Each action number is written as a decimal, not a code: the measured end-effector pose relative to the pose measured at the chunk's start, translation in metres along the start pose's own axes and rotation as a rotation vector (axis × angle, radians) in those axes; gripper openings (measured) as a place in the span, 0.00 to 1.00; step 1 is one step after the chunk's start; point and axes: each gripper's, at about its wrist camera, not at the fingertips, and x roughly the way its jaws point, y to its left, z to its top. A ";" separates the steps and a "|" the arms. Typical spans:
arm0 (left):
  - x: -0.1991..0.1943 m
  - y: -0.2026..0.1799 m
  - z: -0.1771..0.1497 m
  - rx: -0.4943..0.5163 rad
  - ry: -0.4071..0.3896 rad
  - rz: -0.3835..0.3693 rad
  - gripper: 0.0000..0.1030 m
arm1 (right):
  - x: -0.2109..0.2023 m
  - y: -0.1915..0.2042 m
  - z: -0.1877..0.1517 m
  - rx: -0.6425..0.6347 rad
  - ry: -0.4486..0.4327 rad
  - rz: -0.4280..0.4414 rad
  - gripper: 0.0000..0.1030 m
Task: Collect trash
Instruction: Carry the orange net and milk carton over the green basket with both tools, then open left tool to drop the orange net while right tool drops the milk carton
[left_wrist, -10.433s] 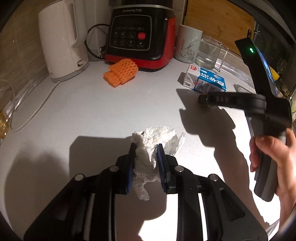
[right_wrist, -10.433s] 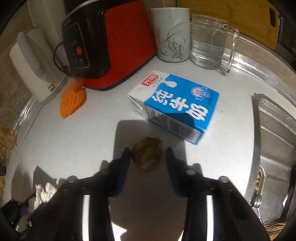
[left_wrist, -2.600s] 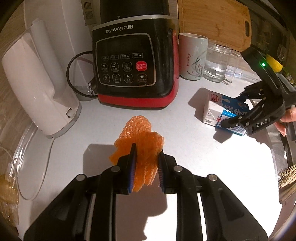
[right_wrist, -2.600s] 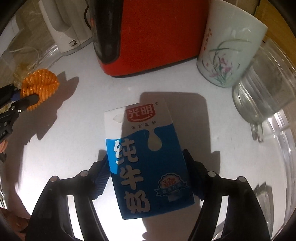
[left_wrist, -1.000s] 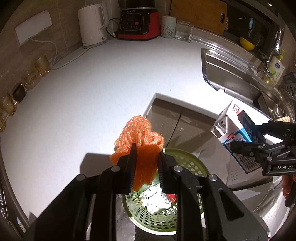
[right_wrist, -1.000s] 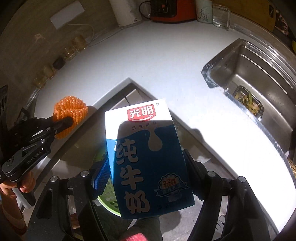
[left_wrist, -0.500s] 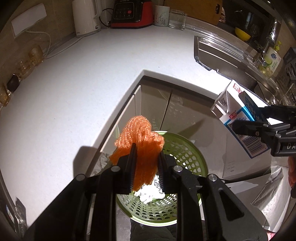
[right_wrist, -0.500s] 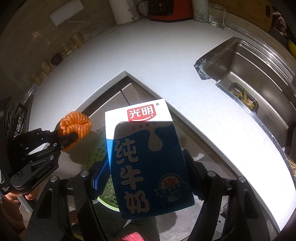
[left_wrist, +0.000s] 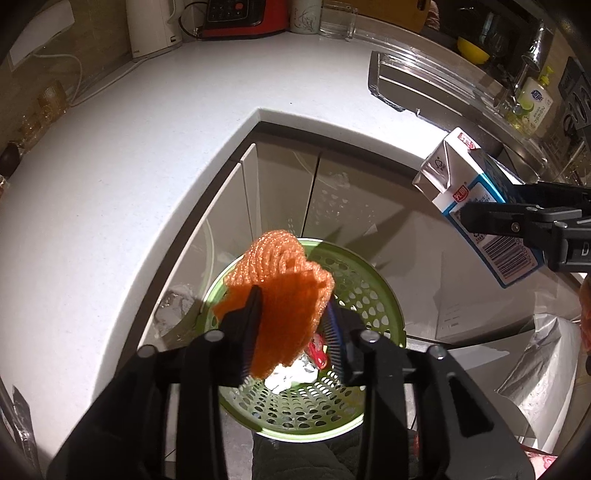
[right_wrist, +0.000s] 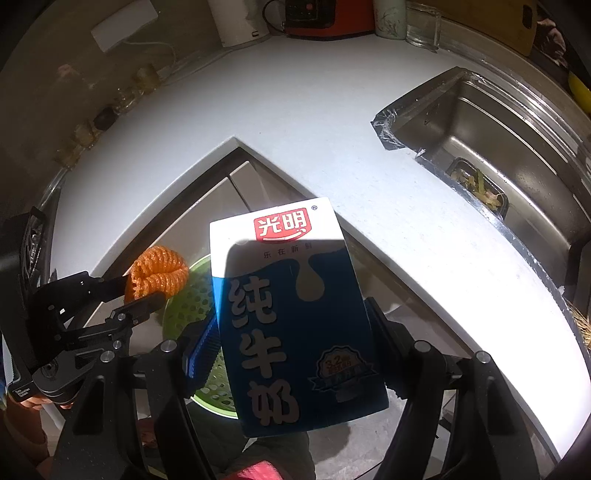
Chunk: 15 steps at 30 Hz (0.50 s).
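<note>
An orange foam net (left_wrist: 284, 291) hangs between the fingers of my left gripper (left_wrist: 292, 301), right over a green perforated bin (left_wrist: 384, 295). The jaws are opening: the net still touches the left finger, and the right blue pad (left_wrist: 332, 332) shows bare beside it. In the bin lie a crumpled white tissue (left_wrist: 291, 376) and a red scrap (left_wrist: 317, 354). My right gripper (right_wrist: 291, 325) is shut on a blue and white milk carton (right_wrist: 291, 314), held in the air right of the bin. The right wrist view shows the net (right_wrist: 157, 273), the left gripper (right_wrist: 142, 290) and the bin (right_wrist: 184, 306) at lower left.
The white counter (left_wrist: 129, 166) bends around the bin, with pale cabinet doors (left_wrist: 280, 184) below its edge. A steel sink (right_wrist: 480, 140) lies to the right. A kettle (left_wrist: 151, 26), a red blender (left_wrist: 240, 18), a cup (left_wrist: 304, 16) and a glass (left_wrist: 336, 24) stand far back. A silvery bag (left_wrist: 535, 369) is at lower right.
The left jaws have spread apart around the orange net. The left gripper has sunk closer to the green bin. The right gripper still holds the carton in about the same place.
</note>
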 end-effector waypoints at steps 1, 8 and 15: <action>0.000 0.001 0.001 0.001 -0.002 -0.001 0.43 | 0.000 0.000 0.000 -0.001 -0.001 -0.001 0.71; -0.008 -0.001 0.005 0.004 -0.025 0.017 0.62 | -0.003 -0.004 0.000 0.001 -0.005 -0.003 0.71; -0.017 -0.002 0.010 0.013 -0.046 0.042 0.68 | -0.007 -0.003 -0.003 0.009 -0.023 0.007 0.71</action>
